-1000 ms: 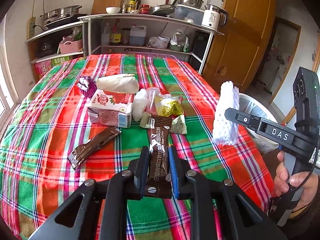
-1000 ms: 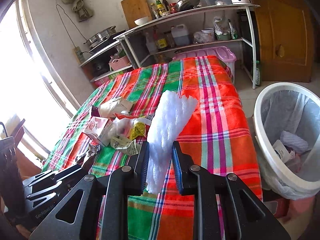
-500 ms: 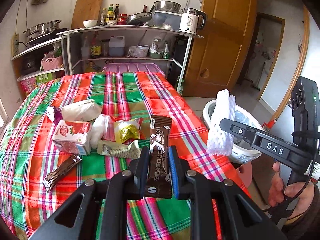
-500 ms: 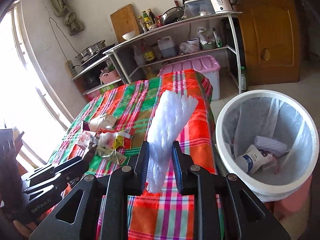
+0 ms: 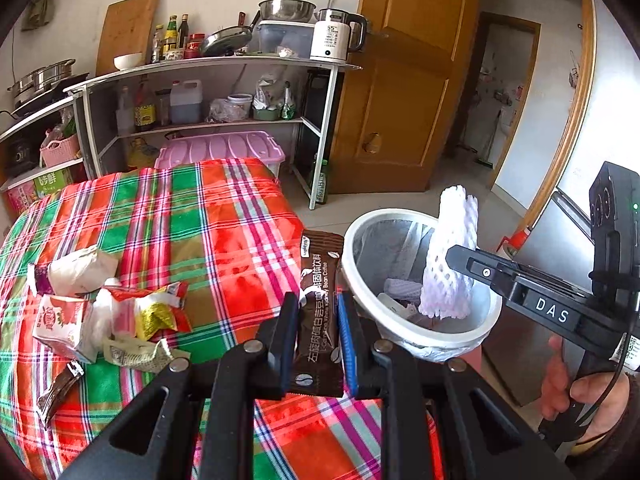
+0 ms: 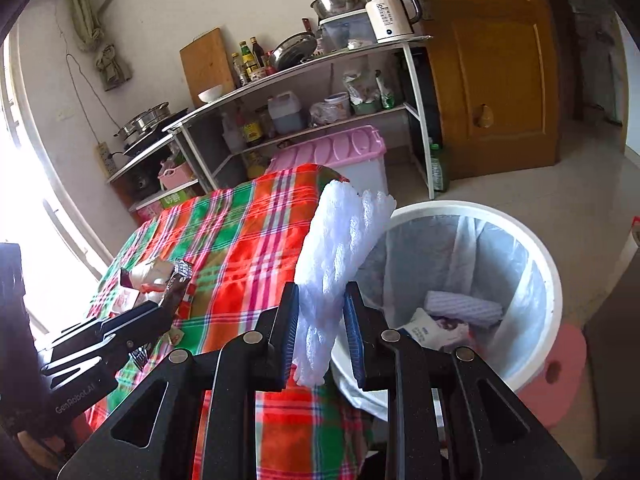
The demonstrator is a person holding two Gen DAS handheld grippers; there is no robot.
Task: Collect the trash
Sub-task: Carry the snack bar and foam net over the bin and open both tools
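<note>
My left gripper [image 5: 318, 344] is shut on a brown coffee sachet [image 5: 320, 312] and holds it above the table's right edge, next to the white trash bin [image 5: 460, 340]. My right gripper [image 6: 320, 336] is shut on a white foam fruit net [image 6: 340, 264]. In the left wrist view the foam net [image 5: 450, 264] hangs over the bin's opening. The bin [image 6: 532, 248] is lined with a clear bag and holds several pieces of trash [image 6: 460, 308].
More trash lies on the plaid tablecloth [image 5: 224, 220]: a red milk carton [image 5: 60, 320], a white wrapper [image 5: 82, 266], a yellow-red packet [image 5: 156, 312], a brown sachet [image 5: 56, 392]. A pink stool [image 6: 560, 372] stands under the bin. Shelves [image 5: 208, 92] and a wooden door [image 5: 408, 80] are behind.
Both grippers have swung right, away from the trash pile toward the bin. The foam net is now over the bin's opening and the coffee sachet is beside its rim.
</note>
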